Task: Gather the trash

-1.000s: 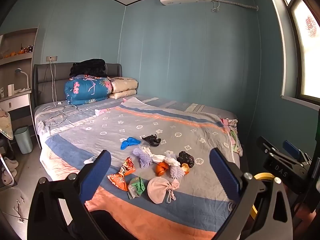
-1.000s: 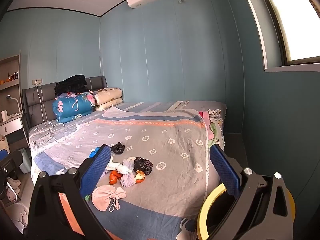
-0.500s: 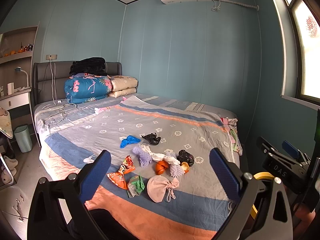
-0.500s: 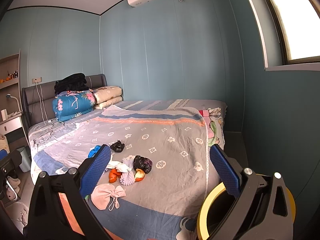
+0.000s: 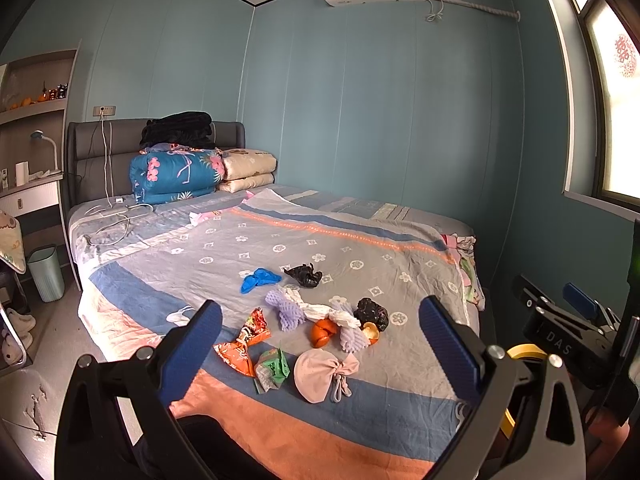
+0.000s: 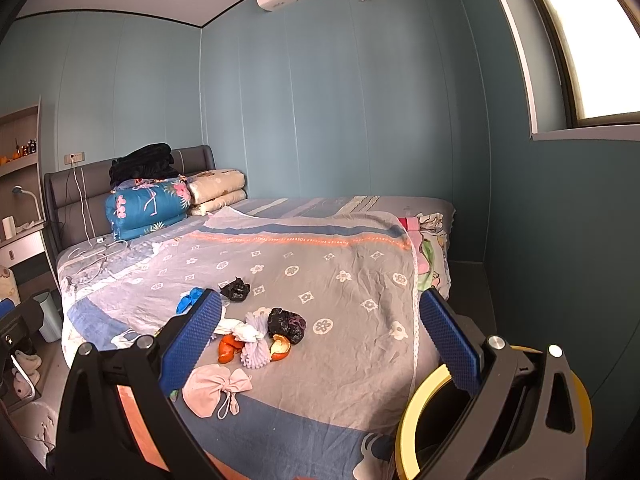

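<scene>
Left wrist view looks over a bed (image 5: 224, 248) covered with a grey patterned bedspread (image 5: 360, 264) that has blue and orange stripes. At the headboard lies a folded blue flowered quilt (image 5: 176, 176), with a black garment (image 5: 176, 130) on top and 2 beige pillows (image 5: 248, 174) beside it. A pale green waste bin (image 5: 46, 272) stands on the floor at the left side of the bed. A yellow-rimmed bin (image 6: 424, 412) shows at the foot of the bed in the right wrist view, partly hidden behind the right tool.

The trash lies in a loose group on the near part of the bedspread. From larger to smaller: a pink drawstring pouch (image 5: 320, 374) nearest the foot, an orange snack wrapper (image 5: 242, 344) left of it, a green wrapper (image 5: 272, 368) between these 2, purple foam fruit netting (image 5: 286, 308) touching white crumpled tissue (image 5: 320, 312), orange peel (image 5: 324, 330), a black crumpled bag (image 5: 372, 312), a second black piece (image 5: 304, 274) farther up the bed, and a blue glove (image 5: 258, 278) beside it.

The left gripper (image 5: 320, 344) hangs in the air above the foot of the bed with its jaws wide apart; its blue pads (image 5: 192, 356) hold nothing and touch nothing. The right gripper (image 6: 320, 340) is also spread wide, empty, and clear of the bedspread. The trash appears between the fingers only by line of sight.
</scene>
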Demonstrator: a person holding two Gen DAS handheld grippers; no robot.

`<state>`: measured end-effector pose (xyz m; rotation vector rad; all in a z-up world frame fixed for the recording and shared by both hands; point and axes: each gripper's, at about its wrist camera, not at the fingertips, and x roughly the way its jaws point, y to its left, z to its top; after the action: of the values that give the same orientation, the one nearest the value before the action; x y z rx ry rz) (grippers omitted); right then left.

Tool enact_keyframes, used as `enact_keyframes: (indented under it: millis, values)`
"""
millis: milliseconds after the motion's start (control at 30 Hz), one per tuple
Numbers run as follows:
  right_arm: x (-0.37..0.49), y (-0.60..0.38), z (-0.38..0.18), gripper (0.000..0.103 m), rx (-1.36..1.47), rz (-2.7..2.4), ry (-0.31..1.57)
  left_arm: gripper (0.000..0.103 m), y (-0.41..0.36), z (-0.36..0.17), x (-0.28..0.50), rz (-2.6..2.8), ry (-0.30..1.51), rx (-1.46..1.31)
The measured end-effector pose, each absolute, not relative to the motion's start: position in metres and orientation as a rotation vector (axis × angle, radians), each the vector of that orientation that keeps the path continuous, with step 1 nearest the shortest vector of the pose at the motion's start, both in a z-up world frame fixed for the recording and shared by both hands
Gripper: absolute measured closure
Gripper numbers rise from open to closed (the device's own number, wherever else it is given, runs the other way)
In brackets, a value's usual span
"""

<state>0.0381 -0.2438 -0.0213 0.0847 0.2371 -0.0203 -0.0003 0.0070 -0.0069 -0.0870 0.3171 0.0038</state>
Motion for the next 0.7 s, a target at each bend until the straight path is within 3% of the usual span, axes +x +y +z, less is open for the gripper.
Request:
enact_keyframes:
  millis: [700]
  values:
    - [0.0398,-0.2444,-0.0240,0.008,0.082,-0.017,0.249,0.008,0.0082,-0.0089,-0.0023,0.006,0.322,-0.095]
